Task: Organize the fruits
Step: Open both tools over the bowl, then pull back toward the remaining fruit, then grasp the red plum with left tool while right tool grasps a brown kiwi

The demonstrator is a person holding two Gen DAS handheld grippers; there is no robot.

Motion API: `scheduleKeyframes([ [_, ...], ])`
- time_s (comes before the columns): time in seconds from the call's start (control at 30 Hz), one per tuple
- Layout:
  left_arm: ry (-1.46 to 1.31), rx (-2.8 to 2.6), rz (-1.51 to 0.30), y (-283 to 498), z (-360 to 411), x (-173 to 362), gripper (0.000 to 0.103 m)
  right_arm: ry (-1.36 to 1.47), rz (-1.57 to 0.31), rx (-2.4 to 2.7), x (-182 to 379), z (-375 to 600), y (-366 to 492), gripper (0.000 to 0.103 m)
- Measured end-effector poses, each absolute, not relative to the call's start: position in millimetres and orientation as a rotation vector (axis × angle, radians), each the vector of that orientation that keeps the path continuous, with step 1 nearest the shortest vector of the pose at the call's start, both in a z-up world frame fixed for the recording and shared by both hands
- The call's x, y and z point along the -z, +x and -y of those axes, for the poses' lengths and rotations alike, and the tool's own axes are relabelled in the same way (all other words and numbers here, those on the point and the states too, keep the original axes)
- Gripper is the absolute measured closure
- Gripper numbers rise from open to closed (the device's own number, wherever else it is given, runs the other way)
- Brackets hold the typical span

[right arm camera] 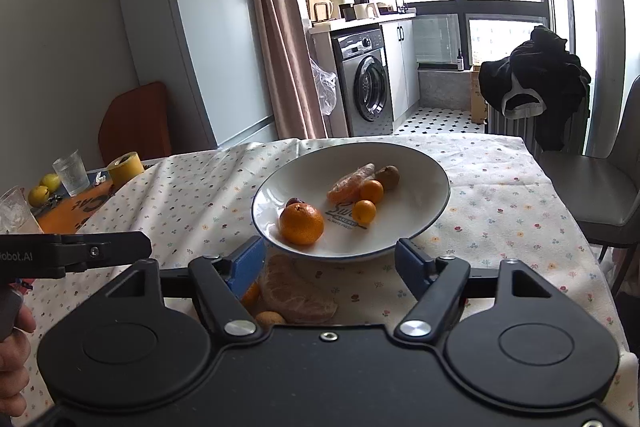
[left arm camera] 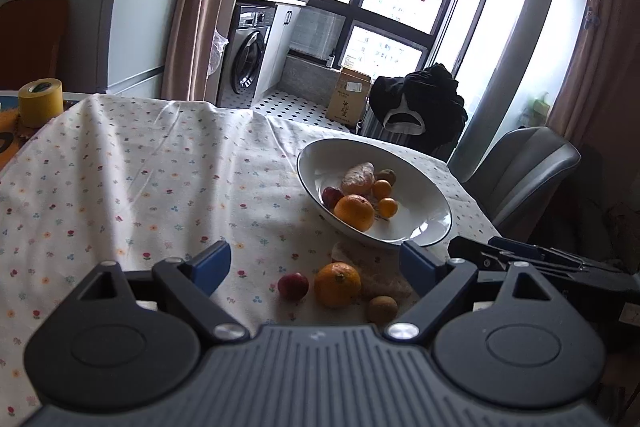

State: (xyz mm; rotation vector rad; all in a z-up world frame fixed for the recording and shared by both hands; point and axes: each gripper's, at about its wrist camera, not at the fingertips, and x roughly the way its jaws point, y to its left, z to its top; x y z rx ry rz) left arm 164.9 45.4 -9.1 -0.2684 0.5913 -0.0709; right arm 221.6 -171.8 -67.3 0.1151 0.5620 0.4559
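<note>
A white bowl point(left arm camera: 424, 187) point(right arm camera: 420, 183) on the floral tablecloth holds an orange point(left arm camera: 354, 212) point(right arm camera: 301, 224), a red fruit, two small oranges, a kiwi and a wrapped peeled segment. In front of it on the cloth lie an orange point(left arm camera: 337, 284), a red fruit point(left arm camera: 293, 285), a brown kiwi point(left arm camera: 382, 309) and a wrapped peeled citrus point(right arm camera: 296, 293). My left gripper point(left arm camera: 316, 265) is open and empty above these loose fruits. My right gripper point(right arm camera: 330, 265) is open and empty over the peeled citrus, just before the bowl's near rim.
A yellow tape roll point(left arm camera: 40, 101) point(right arm camera: 125, 165), a glass point(right arm camera: 72, 172) and two yellow fruits point(right arm camera: 44, 189) sit at the table's far left. A grey chair point(left arm camera: 520, 171) point(right arm camera: 600, 187) stands at the right edge. The other gripper point(right arm camera: 76, 253) shows at left.
</note>
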Motion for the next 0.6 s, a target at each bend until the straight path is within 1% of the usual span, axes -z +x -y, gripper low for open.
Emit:
scheduleKeyframes([
  [0.2, -0.24, 0.119, -0.595, 166, -46, 13, 0.013, 0.12, -0.577, -0.446, 72, 170, 211, 0.028],
  [0.47, -0.219, 0.185, -0.613, 170, -43, 20, 0.017, 0.13, -0.62, -0.456, 82, 166, 203, 0.028],
  [0.53, -0.213, 0.192, -0.621, 172, -43, 23, 0.021, 0.139, -0.632, -0.459, 85, 165, 202, 0.028],
  [0.6, -0.212, 0.201, -0.633, 175, -44, 26, 0.027, 0.143, -0.642, -0.46, 86, 163, 201, 0.028],
])
